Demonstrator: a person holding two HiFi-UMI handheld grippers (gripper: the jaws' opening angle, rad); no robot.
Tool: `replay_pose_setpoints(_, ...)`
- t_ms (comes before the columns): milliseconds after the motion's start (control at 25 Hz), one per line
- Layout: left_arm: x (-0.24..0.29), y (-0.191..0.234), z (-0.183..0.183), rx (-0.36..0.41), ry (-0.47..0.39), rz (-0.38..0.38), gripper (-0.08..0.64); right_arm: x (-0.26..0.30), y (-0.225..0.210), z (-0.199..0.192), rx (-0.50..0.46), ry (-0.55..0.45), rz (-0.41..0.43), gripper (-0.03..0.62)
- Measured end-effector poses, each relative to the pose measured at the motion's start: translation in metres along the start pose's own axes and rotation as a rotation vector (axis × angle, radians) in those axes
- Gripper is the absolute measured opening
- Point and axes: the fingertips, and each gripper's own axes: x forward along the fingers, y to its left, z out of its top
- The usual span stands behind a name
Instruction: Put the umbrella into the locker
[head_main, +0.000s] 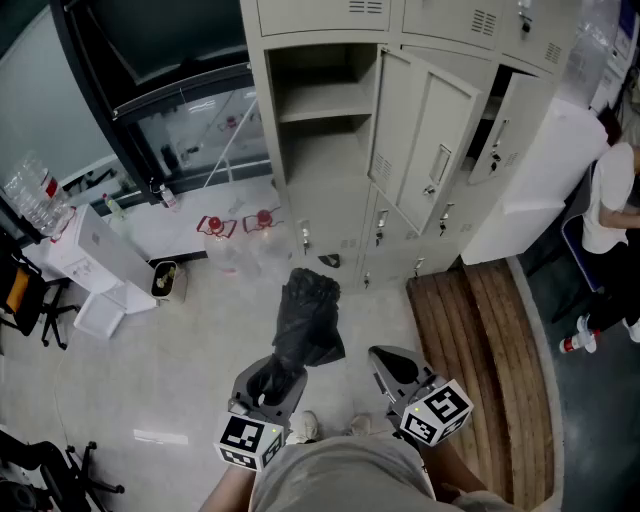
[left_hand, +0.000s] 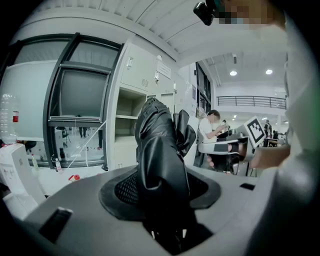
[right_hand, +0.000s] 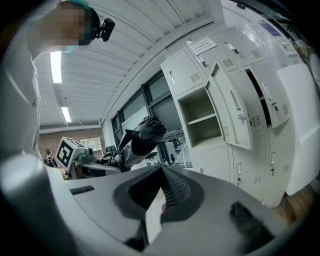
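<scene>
L gripper (head_main: 272, 380) fingers clamp black umbrella (head_main: 308, 315); R gripper (head_main: 388, 360) fingers closed, empty, near open locker (head_main: 320, 100).

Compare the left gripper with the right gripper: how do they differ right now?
The left gripper is clamped on the black folded fabric umbrella; the right gripper holds nothing. The left gripper's jaws stand apart around the umbrella, while the right gripper's jaws meet at their tips. Both point toward the pale metal lockers.
</scene>
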Motion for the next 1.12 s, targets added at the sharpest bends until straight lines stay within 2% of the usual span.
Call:
replay_pose_setpoints(400, -0.003, -0.002, 0.000, -0.007, 0.038, -0.005, 0.221, -0.003, 0.001, 0.003, -0.003, -0.004, -0.001, 0.027)
replay_pose_setpoints(880, -0.008, -0.004, -0.001, -0.013, 0.026, 0.009, 0.221, -0.011, -0.001, -0.001, 0.041, -0.010, -0.011, 0.028)
replay_pose_setpoints(1120, -0.004, -0.014, 0.000, -0.034, 0.009, 0.010, 0.221, -0.021, -0.005, 0.001, 0.055, -0.032, 0.023, 0.028)
